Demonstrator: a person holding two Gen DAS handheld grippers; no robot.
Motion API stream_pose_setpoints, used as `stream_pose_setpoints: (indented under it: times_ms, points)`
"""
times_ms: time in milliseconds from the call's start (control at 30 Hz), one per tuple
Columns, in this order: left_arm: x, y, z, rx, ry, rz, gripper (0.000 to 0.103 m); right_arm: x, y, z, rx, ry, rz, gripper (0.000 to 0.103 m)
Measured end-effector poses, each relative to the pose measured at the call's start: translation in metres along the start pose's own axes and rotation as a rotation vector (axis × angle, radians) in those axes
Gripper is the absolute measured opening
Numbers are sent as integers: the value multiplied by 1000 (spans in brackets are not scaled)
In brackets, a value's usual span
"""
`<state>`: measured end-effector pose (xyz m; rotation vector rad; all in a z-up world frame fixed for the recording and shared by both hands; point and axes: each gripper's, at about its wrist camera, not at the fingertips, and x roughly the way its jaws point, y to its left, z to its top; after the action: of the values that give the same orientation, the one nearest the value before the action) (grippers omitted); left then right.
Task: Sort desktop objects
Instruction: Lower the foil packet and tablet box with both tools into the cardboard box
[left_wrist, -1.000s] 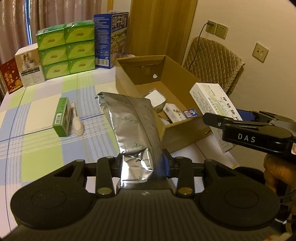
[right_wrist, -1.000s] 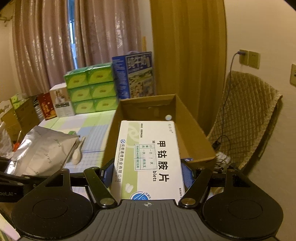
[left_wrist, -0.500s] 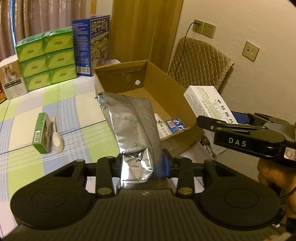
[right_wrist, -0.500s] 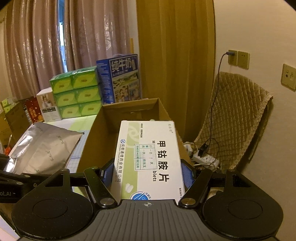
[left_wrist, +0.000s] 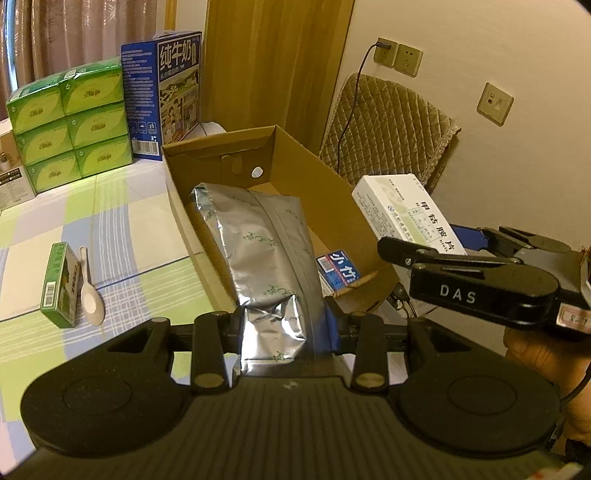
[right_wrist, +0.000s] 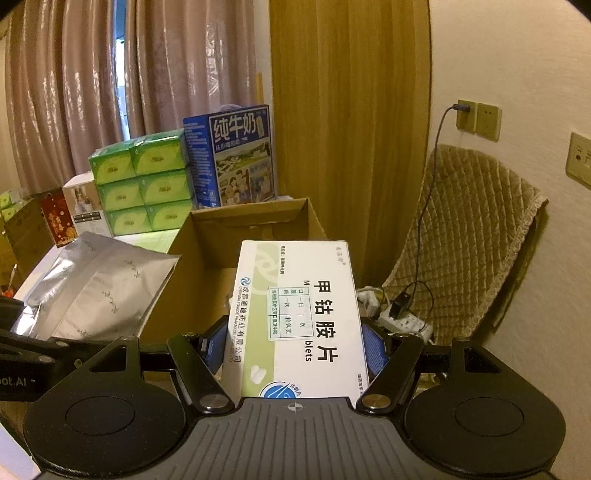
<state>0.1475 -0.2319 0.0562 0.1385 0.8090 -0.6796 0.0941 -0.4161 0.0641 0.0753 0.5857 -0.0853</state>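
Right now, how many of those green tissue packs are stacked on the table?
6 show: green tissue packs stacked two wide and three high at the table's far edge, left of the blue milk carton. More could hide behind.

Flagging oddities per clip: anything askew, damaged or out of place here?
Little stands out. The silver foil pouch is crumpled where the left tongs pinch it. On the checked tablecloth, a green box and white spoon lie loose outside the cardboard box.
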Motion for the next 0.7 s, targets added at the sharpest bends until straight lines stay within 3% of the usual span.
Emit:
stream_pose_setpoints:
  times_ms: [700]
  points:
    - [34,7,35,-16,-15,-4,33,41,-8,26,-40,-4,-2,68]
